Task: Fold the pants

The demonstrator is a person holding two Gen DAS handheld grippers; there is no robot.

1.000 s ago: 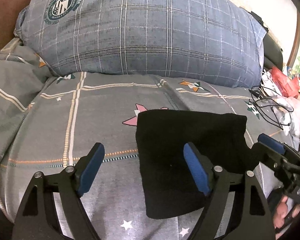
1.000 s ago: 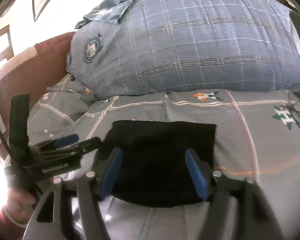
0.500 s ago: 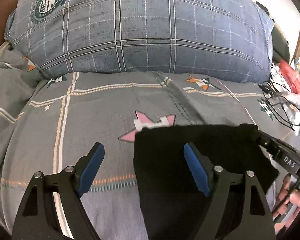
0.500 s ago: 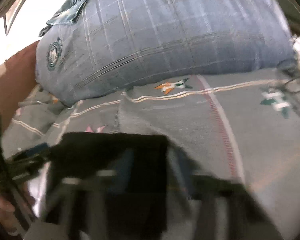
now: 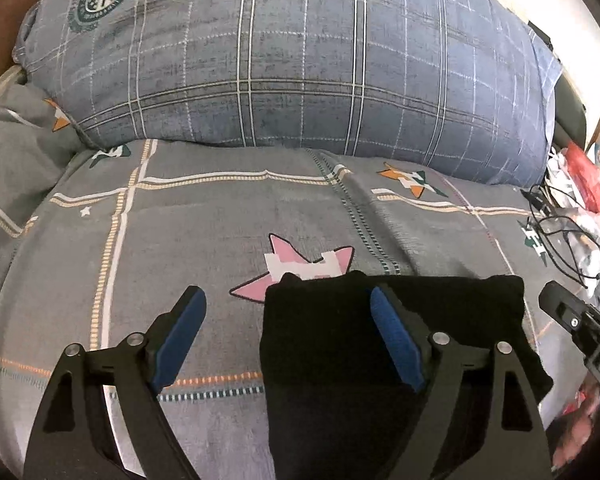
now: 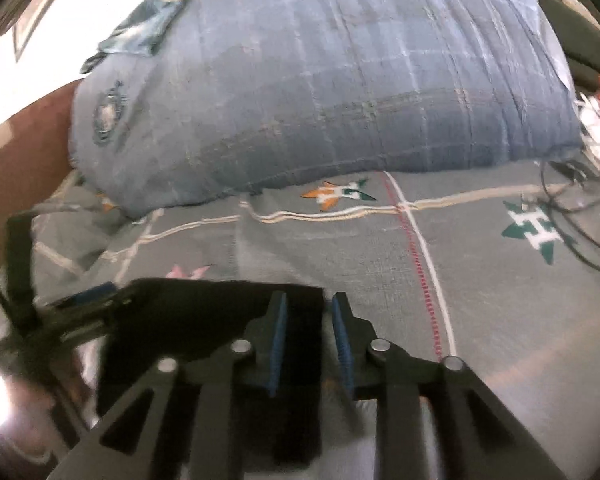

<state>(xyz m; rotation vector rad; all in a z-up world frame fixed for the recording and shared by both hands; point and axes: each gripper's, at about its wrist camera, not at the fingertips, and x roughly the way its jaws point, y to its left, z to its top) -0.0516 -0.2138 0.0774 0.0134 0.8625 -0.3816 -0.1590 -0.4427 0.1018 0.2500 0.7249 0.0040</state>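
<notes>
The black pants (image 5: 340, 352) lie folded into a compact, thick rectangle on the grey patterned bed cover (image 5: 204, 240), toward 6 o'clock in both wrist views, well short of the big plaid pillow (image 5: 300, 64) at 12 o'clock.

The left gripper (image 5: 286, 336) has its fingers spread wide; one blue pad is above the cloth, the other over bare cover at 9 o'clock of the bundle, pinching nothing. The right gripper (image 6: 308, 336) has its fingers drawn close with a narrow gap; they straddle the bundle's 3 o'clock edge, and the blur leaves it unclear whether cloth is pinched between them.

The fabric looks soft, limp and light, likely to sag and unfold if lifted from a single point. It is best taken at the stacked corners or along a folded edge, biting through all layers, with both grippers moving together. Loose cables (image 5: 560, 232) lie near 3 o'clock, apart from the pants.
</notes>
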